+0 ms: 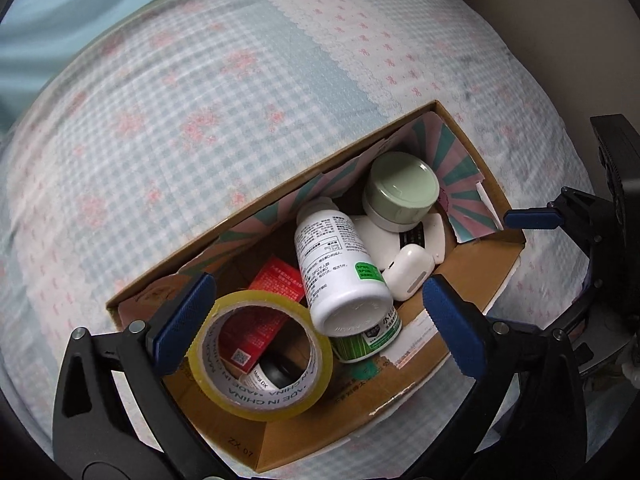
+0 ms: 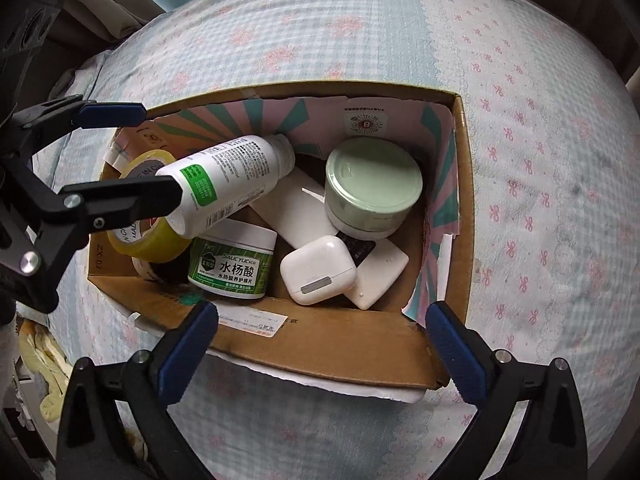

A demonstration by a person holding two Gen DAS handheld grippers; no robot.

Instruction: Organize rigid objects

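Cardboard box [image 2: 340, 344] is sitting on the bed [image 2: 540, 200], crowded with bottles; both grippers' jaws are hovering wide above.

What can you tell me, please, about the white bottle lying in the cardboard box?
The white bottle is a smooth plastic cylinder with a narrower white cap, small black print and a green label patch. It lies tilted on its side in the cardboard box, base raised, cap toward the far wall. It rests across the green-labelled jar and appears to lean on the yellow tape roll. Neither tool holds it.
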